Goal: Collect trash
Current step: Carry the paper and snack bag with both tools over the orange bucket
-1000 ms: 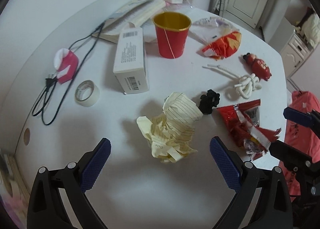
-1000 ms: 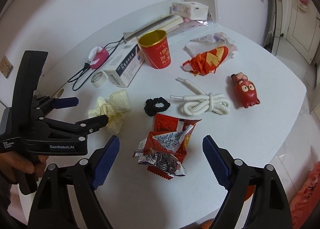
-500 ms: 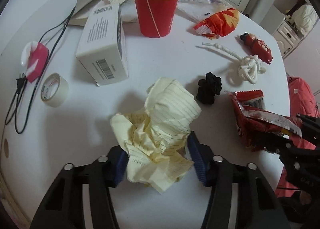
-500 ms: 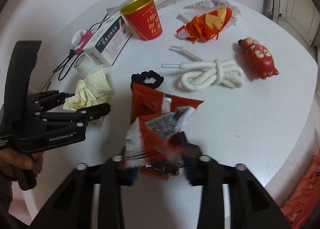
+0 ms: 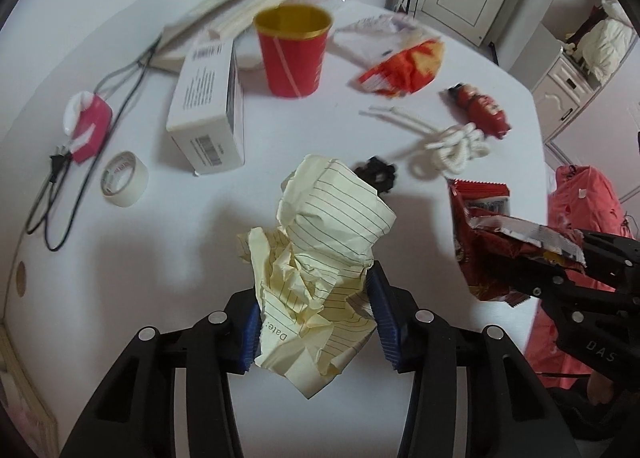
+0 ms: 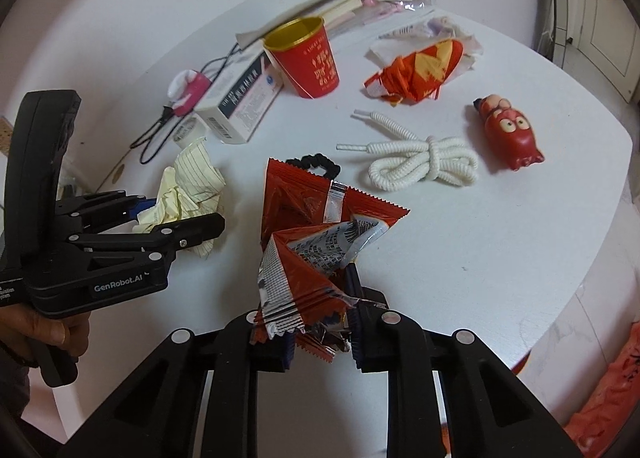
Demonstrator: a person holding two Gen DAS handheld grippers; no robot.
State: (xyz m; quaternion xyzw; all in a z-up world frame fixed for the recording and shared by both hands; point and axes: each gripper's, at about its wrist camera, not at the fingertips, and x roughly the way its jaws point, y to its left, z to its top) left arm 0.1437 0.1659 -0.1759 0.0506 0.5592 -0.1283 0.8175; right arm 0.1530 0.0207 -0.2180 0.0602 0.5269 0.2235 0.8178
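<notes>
Both grippers have closed and lifted since a second ago, when they hovered spread over the trash. Now my left gripper (image 5: 316, 320) pinches the crumpled yellow paper (image 5: 324, 258) between its blue pads (image 5: 386, 322), and the wad stands up off the white table (image 5: 160, 258), with a loose flap hanging below the fingers. My right gripper (image 6: 320, 334) is pressed together on the red snack wrapper (image 6: 312, 242), gripping only its near crinkled end while the rest fans out toward the far side, above the table.

More trash remains on the table: the orange wrapper (image 6: 416, 70) at the far right, resting on a white plastic bag (image 6: 460, 34). The red paper cup (image 5: 294, 50), white box (image 5: 208, 106), tape roll (image 5: 124, 178), black hair tie (image 5: 378, 174), white cord (image 6: 420, 162) and red toy (image 6: 510, 132) lie around it.

As I judge it, the wrapper is the weak hold. Its slick foil is caught at one edge, so a quick swing could let it slide out of the pads. Crumbs may also spill if the open end tips down. The paper is springy, and if it shifts as I move it, the wad could work loose. No bin shows in either view, so I cannot tell how far the carry is, and the two grippers sit near each other, so a careless turn could knock one load against the other.
</notes>
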